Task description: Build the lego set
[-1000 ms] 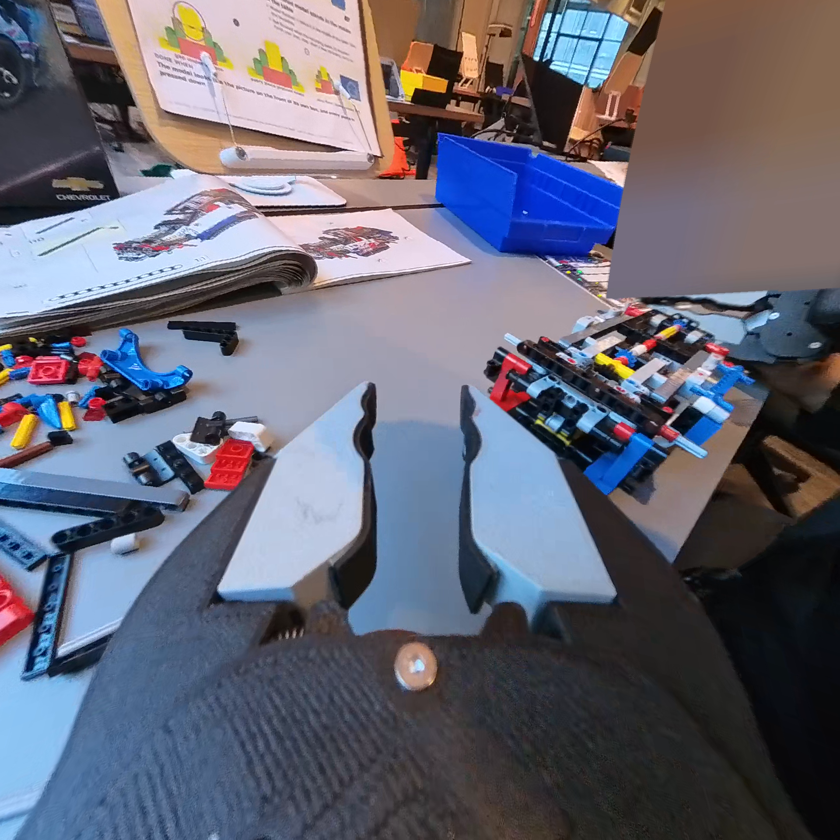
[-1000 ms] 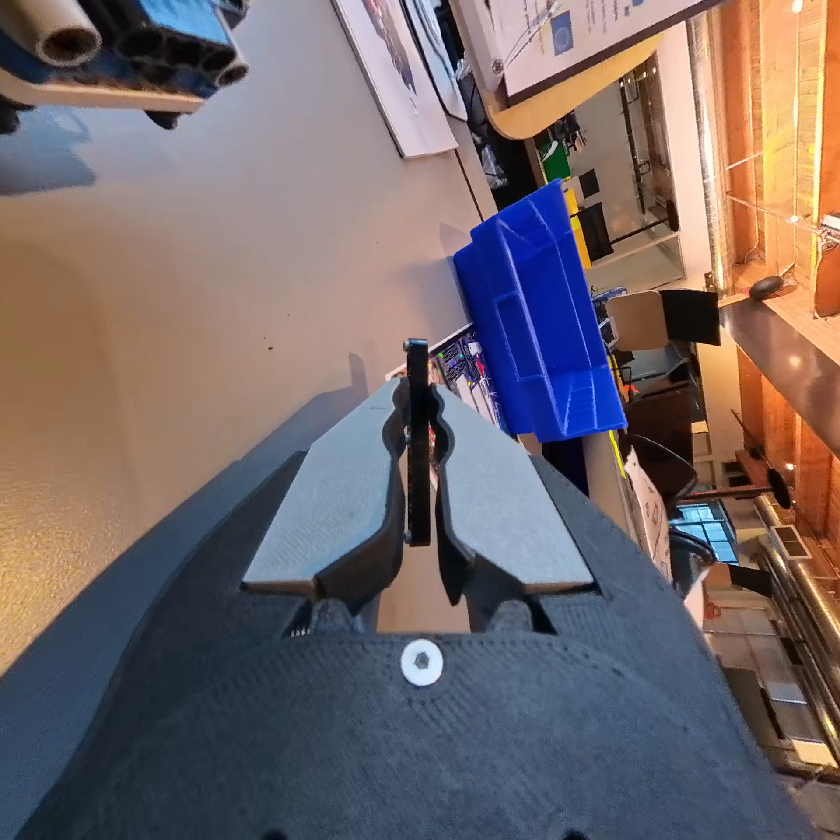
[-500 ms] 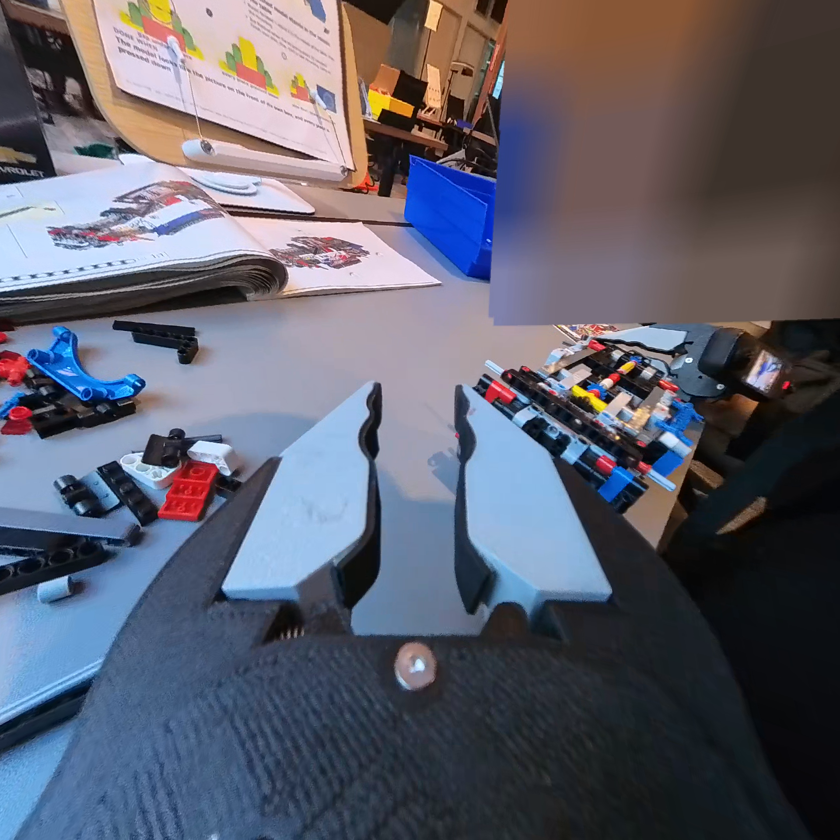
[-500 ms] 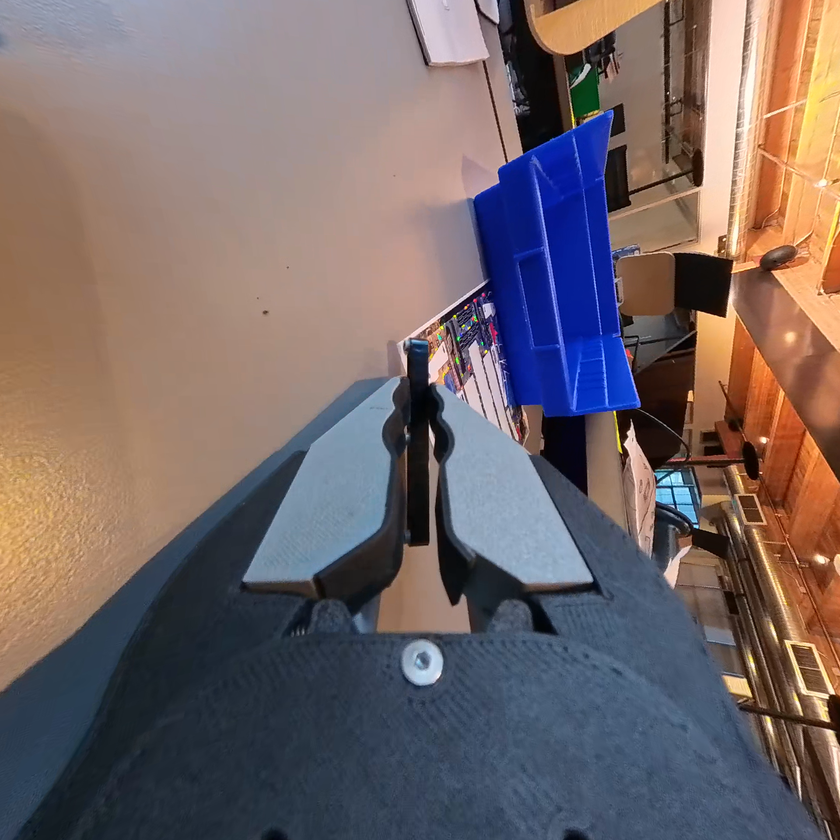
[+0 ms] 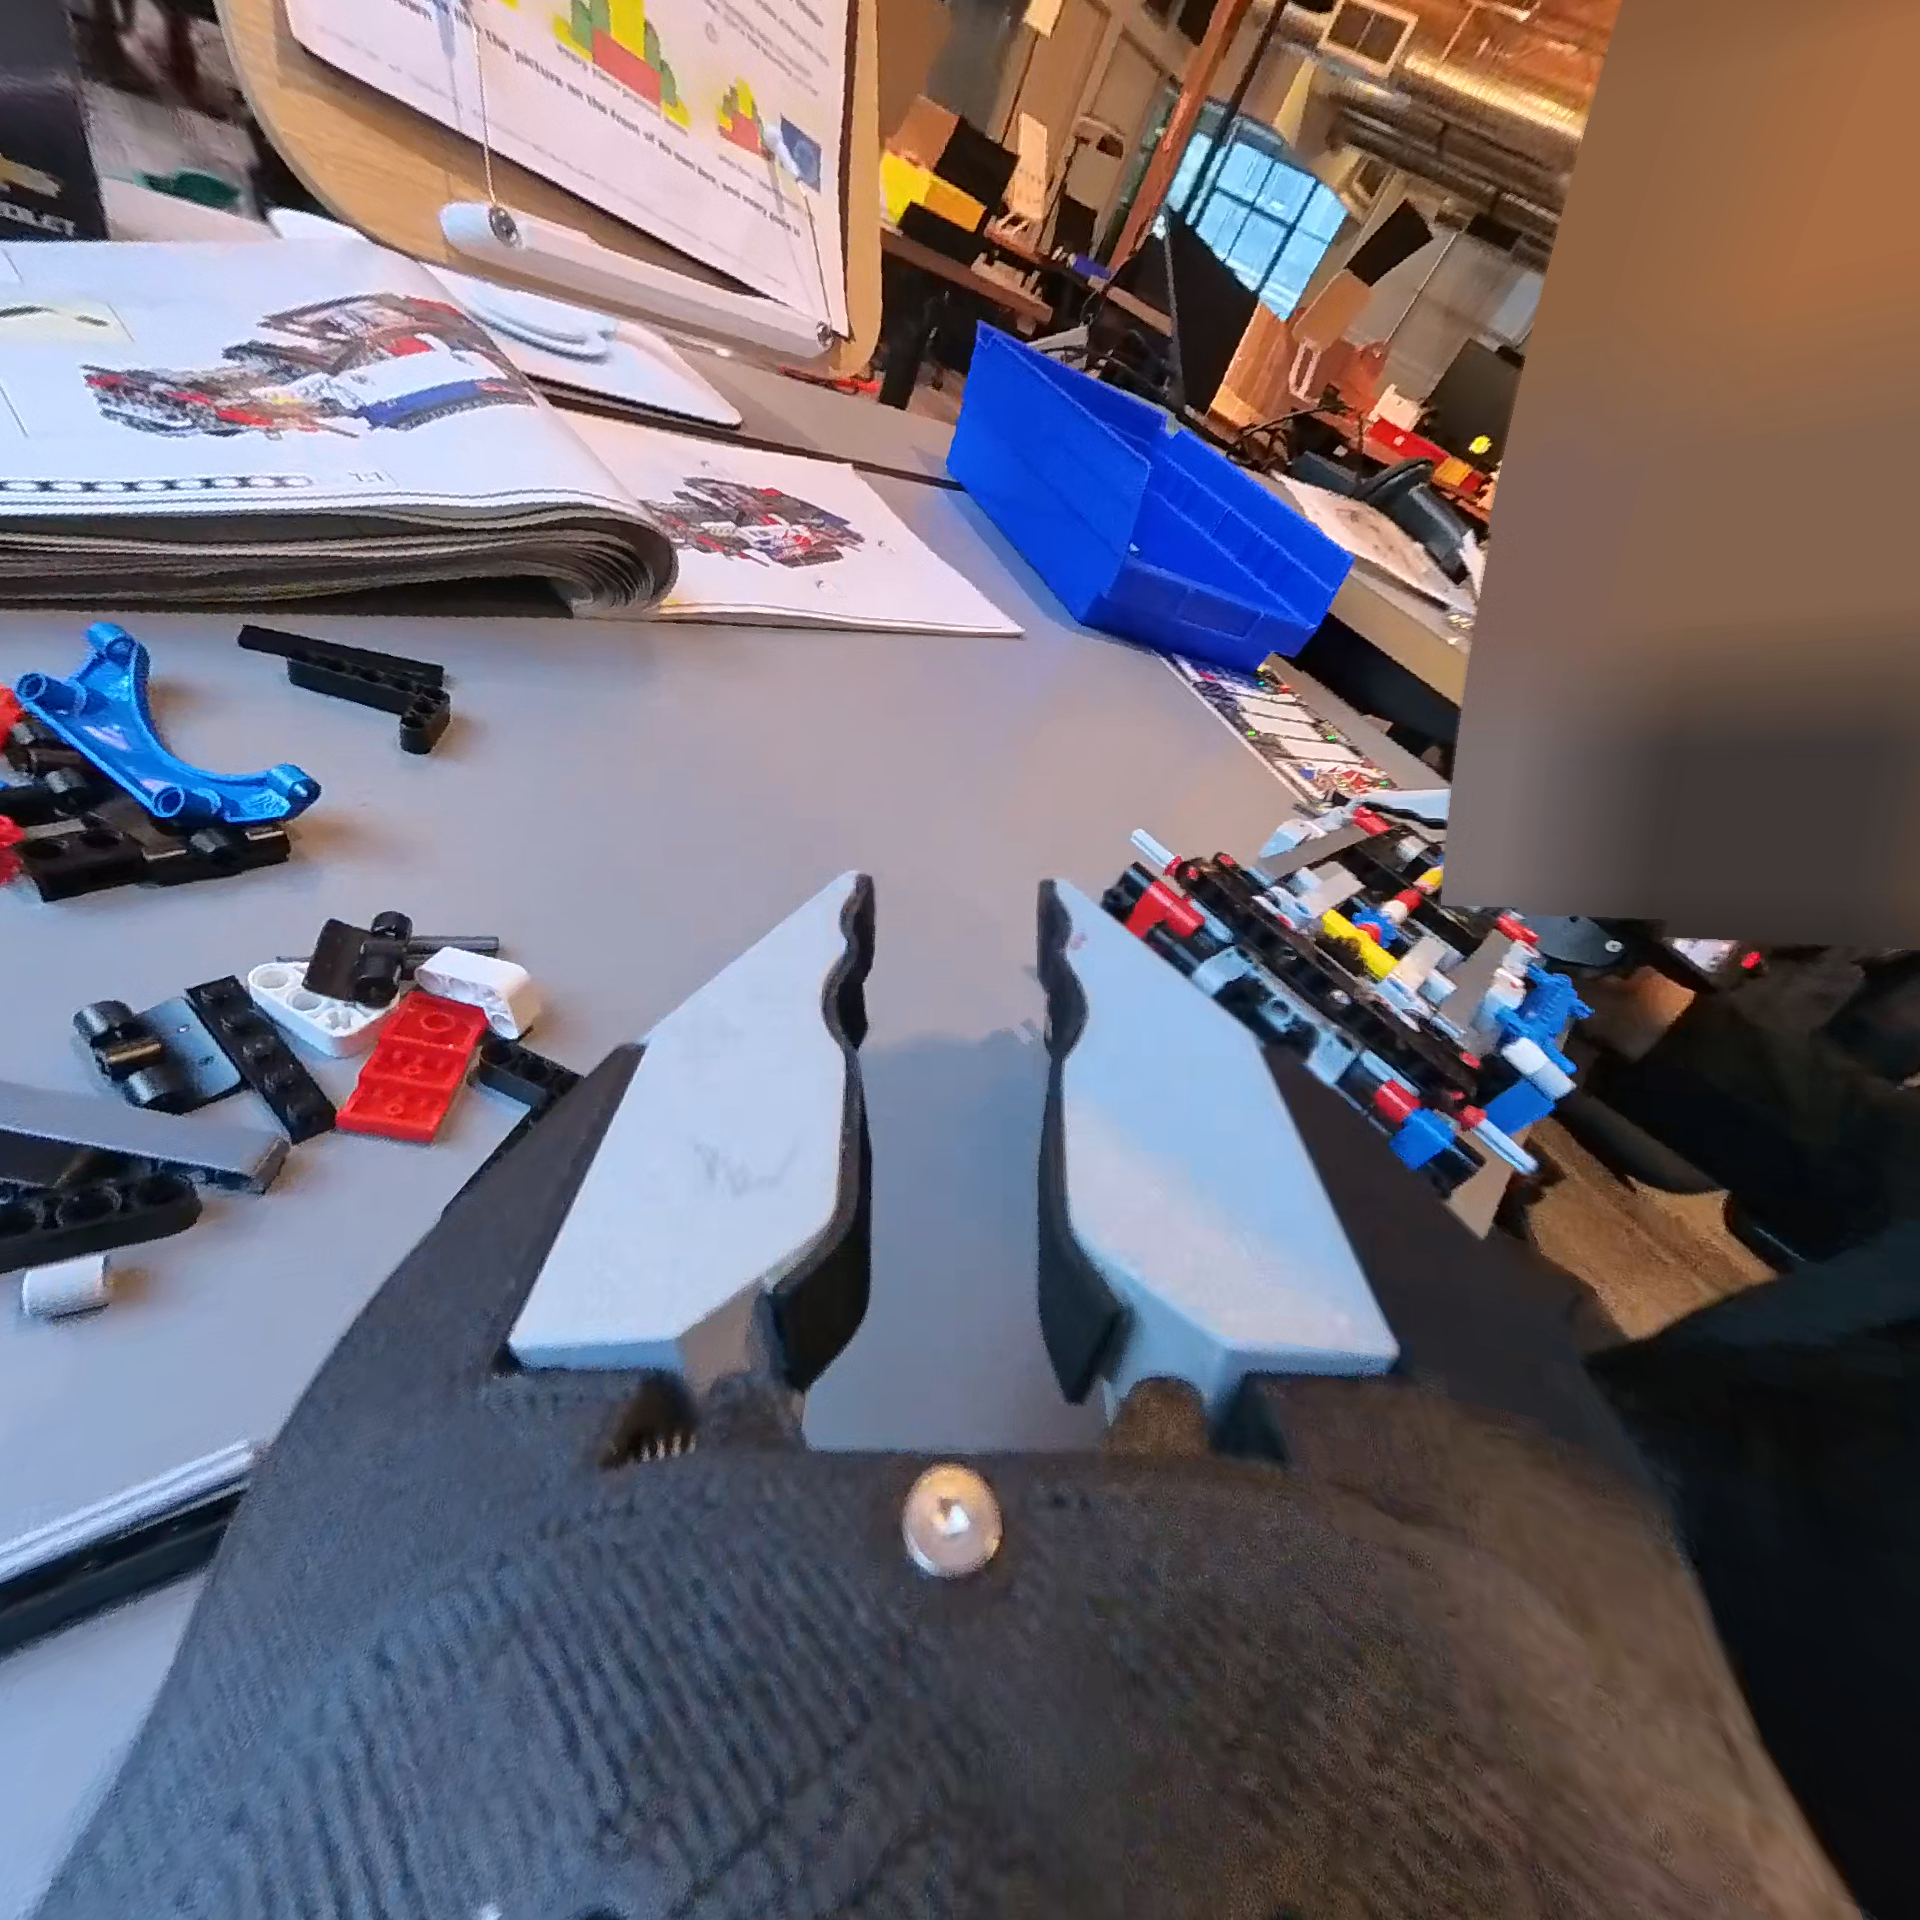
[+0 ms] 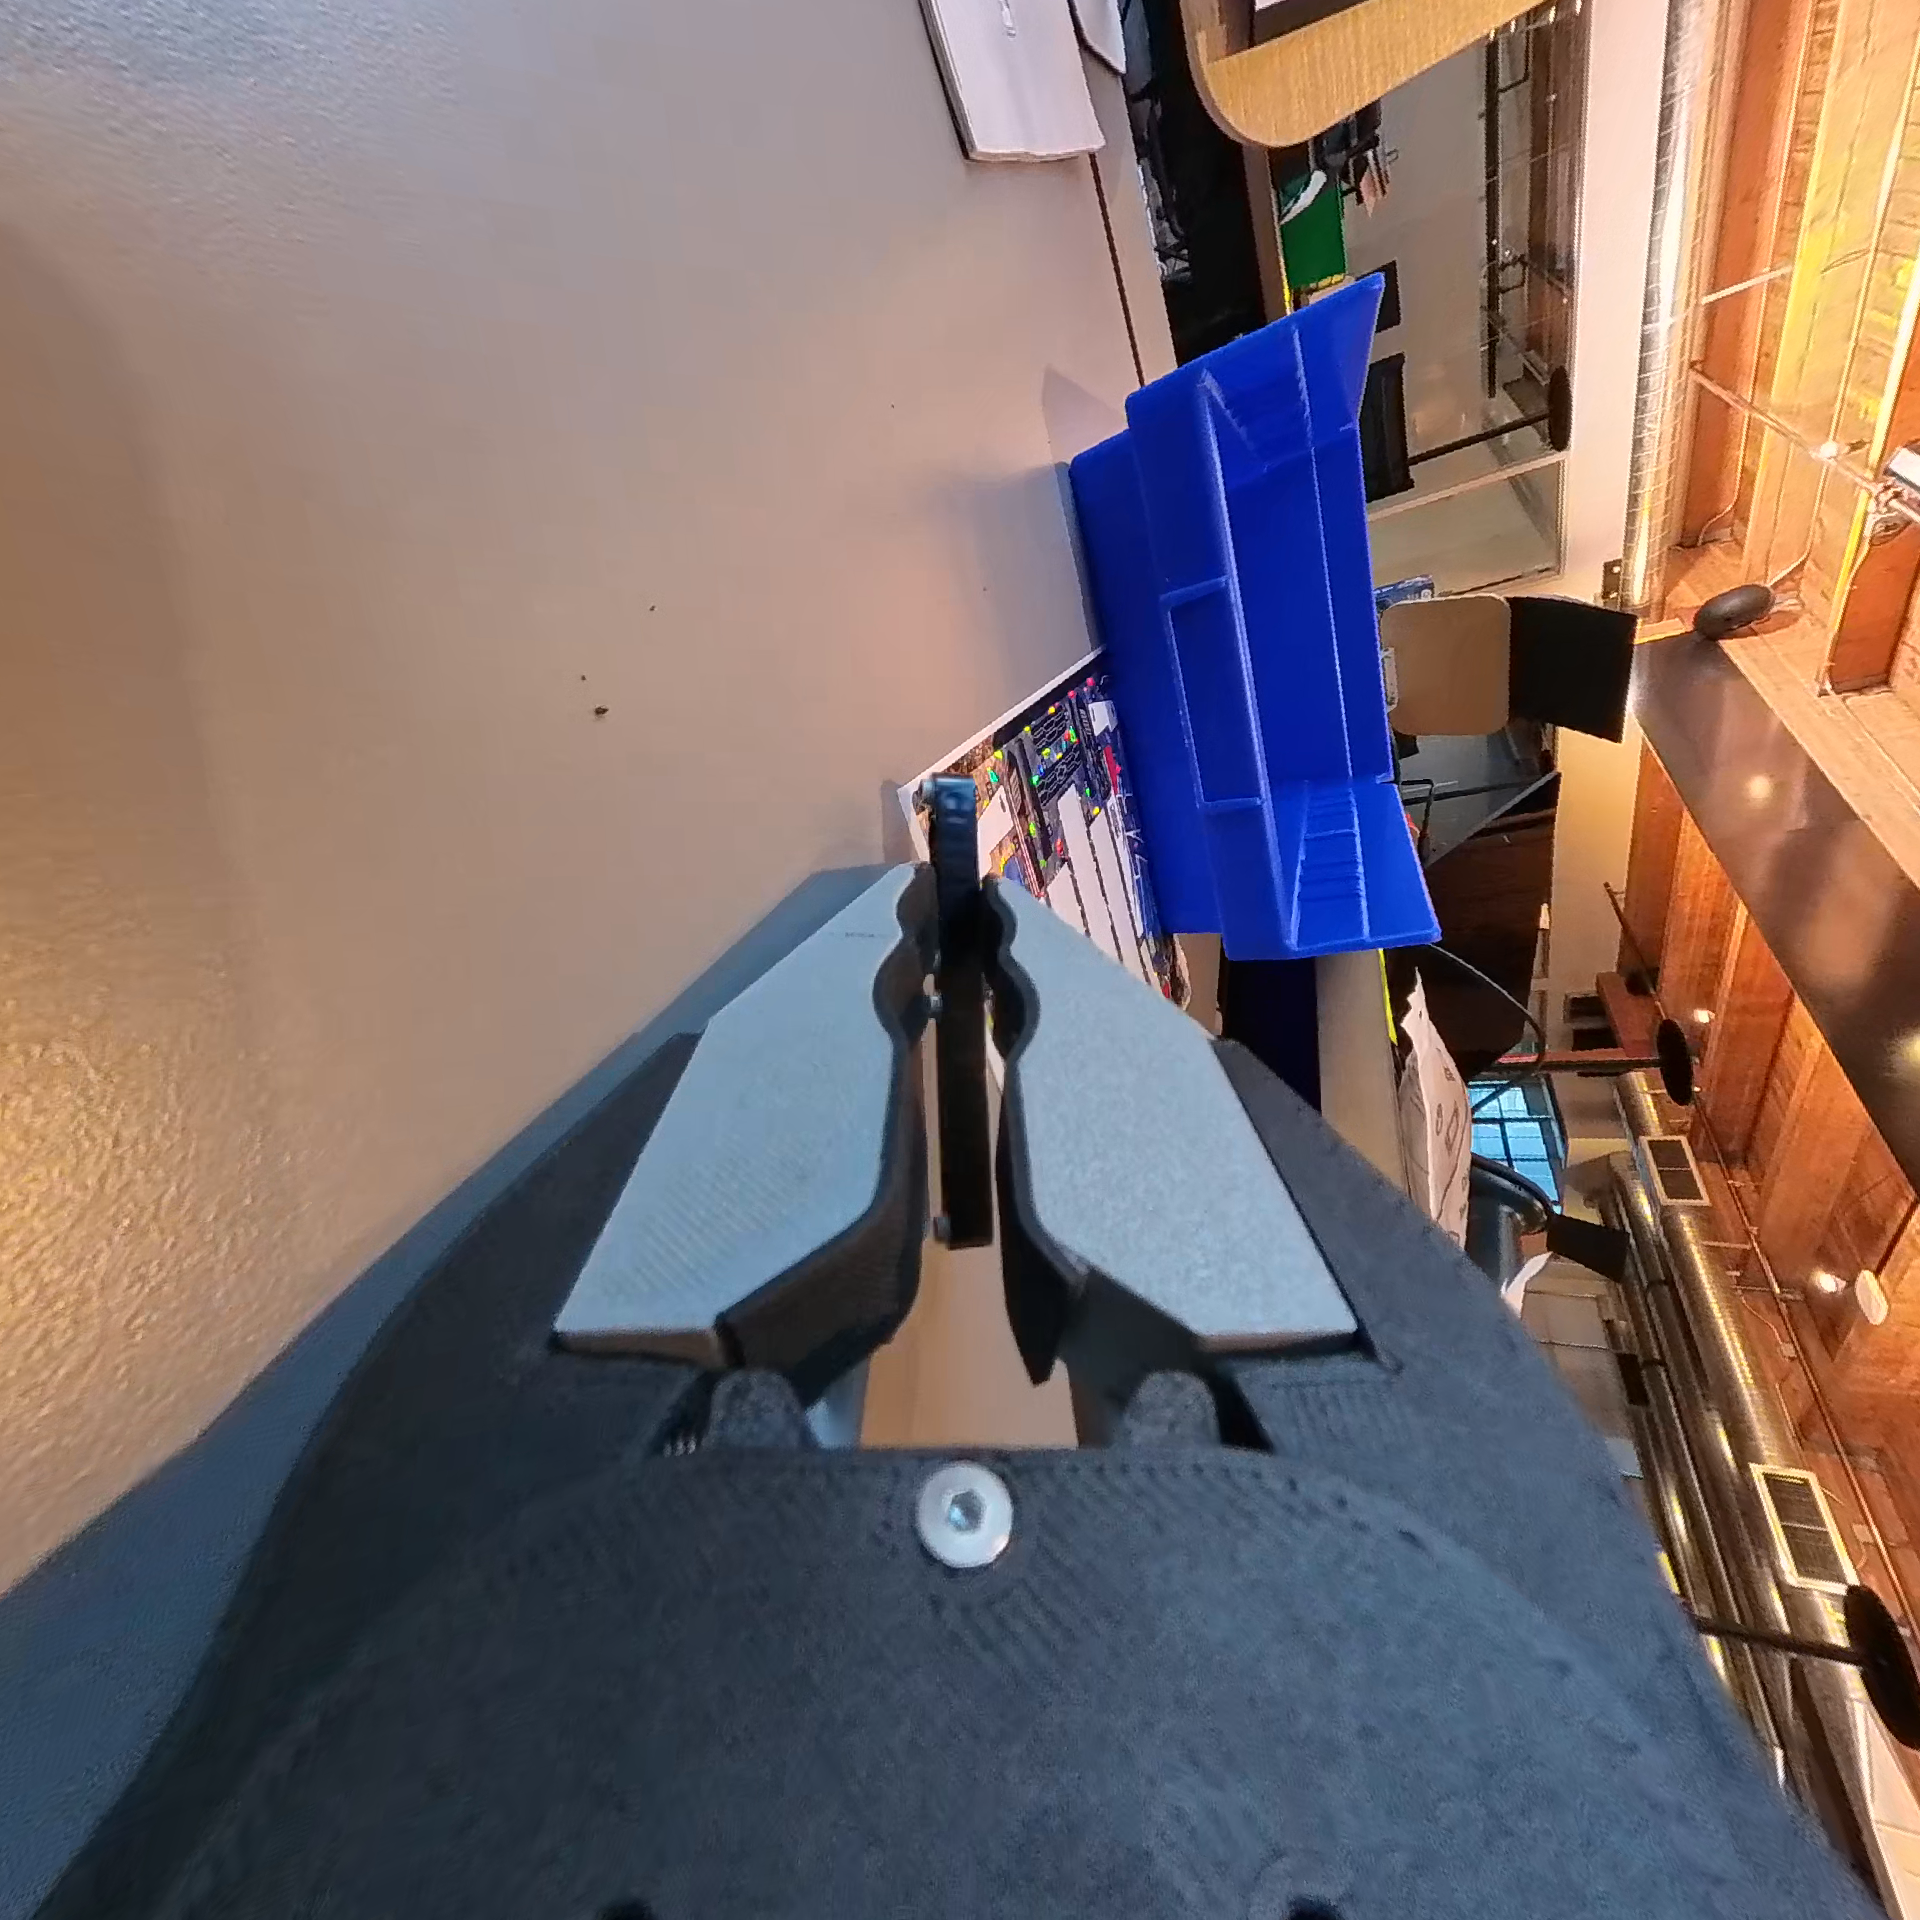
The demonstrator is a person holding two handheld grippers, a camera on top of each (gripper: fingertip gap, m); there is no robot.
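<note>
Black flat beam [image 6: 961,1039] | pinched by right gripper [image 6: 954,891] | ribbed fingers [image 6: 769,1122]

Grey bench [image 5: 727,748], matte surface, a few small dark specks visible in the right wrist view. Landmark: open instruction booklet [image 5: 312,436], lying flat at the far left. Just right of the booklet, a blue bin [image 5: 1132,520] sits on the bench near the far edge. In front of the booklet, a black angled beam [image 5: 353,681] lies alone. Nearer and left of it, a blue curved piece [image 5: 156,743] rests on black parts. Nearer still, a loose cluster: red plate [image 5: 416,1060], white connectors, black pins, grey and black beams. Well right of the booklet, at the bench's near-right edge, stands the partly built model [image 5: 1340,997]. A printed sheet [image 5: 1278,727] lies between bin and model.
</note>
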